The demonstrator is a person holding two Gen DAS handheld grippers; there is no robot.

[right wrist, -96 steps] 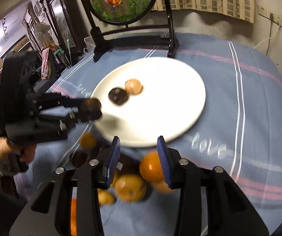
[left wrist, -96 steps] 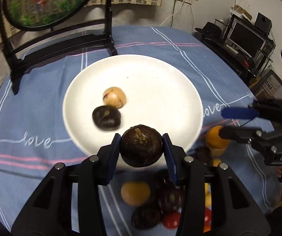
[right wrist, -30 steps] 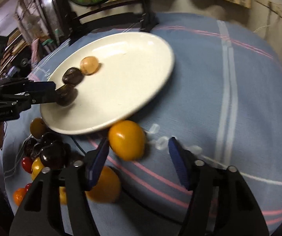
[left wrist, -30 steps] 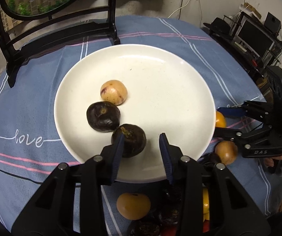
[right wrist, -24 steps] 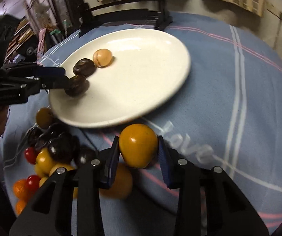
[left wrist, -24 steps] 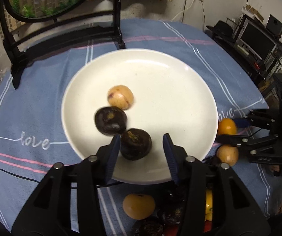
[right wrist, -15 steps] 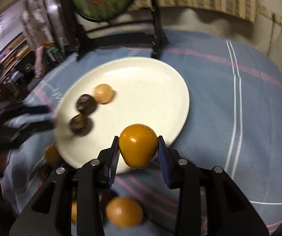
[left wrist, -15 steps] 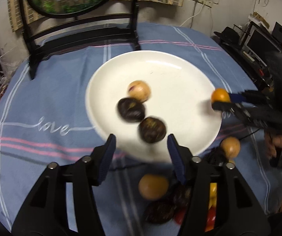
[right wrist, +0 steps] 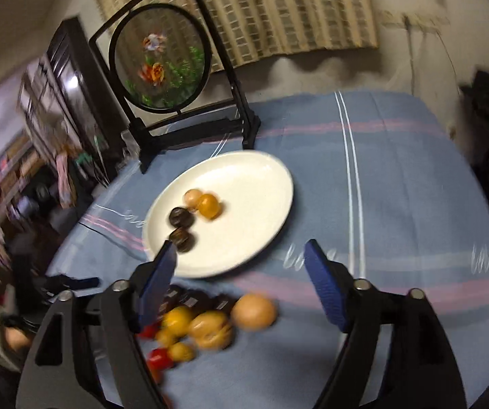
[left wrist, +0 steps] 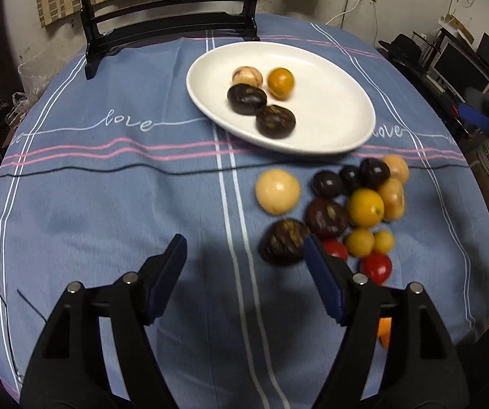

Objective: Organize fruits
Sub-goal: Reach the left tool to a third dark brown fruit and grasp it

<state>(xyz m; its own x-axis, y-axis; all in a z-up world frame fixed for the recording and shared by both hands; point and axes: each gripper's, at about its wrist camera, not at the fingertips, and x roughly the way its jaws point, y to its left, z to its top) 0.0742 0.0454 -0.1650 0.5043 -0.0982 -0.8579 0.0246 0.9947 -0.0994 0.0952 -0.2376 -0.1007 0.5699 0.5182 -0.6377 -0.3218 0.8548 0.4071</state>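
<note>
Four fruits sit on white plate (left wrist: 340, 78): two dark, one pale, one orange fruit (left wrist: 280, 82). Fruit pile (left wrist: 353, 204) lies just beside plate on blue cloth (left wrist: 108, 187). Left gripper (left wrist: 244, 272) and right gripper (right wrist: 241, 279) both opening, nothing between jaws. Risk: round fruits could roll if bumped, pile could scatter.

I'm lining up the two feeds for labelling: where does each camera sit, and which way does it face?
Left wrist: rides the left tongs, looking steeply down at the loose fruit pile and the white plate; its own blue-padded tongs, opening and empty, fill the bottom.
Right wrist: rides the right tongs, angled less steeply toward the plate and round embroidered screen; its opening, empty tongs show.
Shared: plate, its four fruits, the pile, blue tablecloth.
</note>
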